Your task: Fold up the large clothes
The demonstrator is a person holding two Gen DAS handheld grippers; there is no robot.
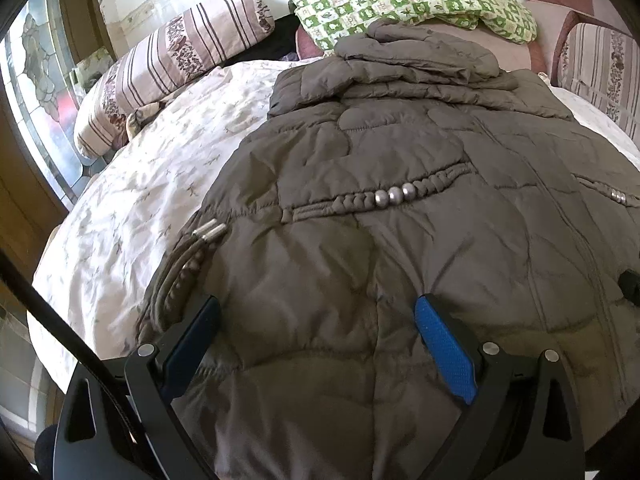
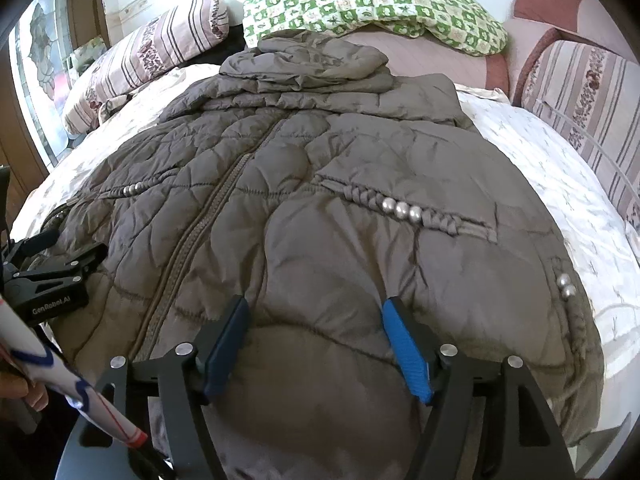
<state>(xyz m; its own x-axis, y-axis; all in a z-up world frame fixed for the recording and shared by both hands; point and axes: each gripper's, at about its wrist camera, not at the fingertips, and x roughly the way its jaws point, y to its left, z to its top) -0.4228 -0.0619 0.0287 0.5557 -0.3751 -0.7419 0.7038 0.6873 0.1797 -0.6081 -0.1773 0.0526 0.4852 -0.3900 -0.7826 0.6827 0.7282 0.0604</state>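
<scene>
A large grey-brown quilted puffer jacket (image 1: 400, 200) lies flat on the bed, front side up, hood (image 1: 416, 52) bunched at the far end; it also shows in the right wrist view (image 2: 320, 200). Its zipper (image 2: 208, 220) runs down the middle. Braided trims with silver beads (image 1: 394, 194) cross both sides. My left gripper (image 1: 318, 308) is open above the jacket's lower left part, near the drawcords (image 1: 200, 240). My right gripper (image 2: 314, 308) is open above the lower right part. The left gripper's body (image 2: 52, 276) shows at the left edge of the right wrist view.
The bed has a pale floral sheet (image 1: 140, 200). Striped pillows (image 1: 168, 64) lie at the far left and right (image 2: 580, 92). A green checked pillow (image 1: 408, 0) sits behind the hood. A window (image 1: 36, 80) and wooden frame are at the left.
</scene>
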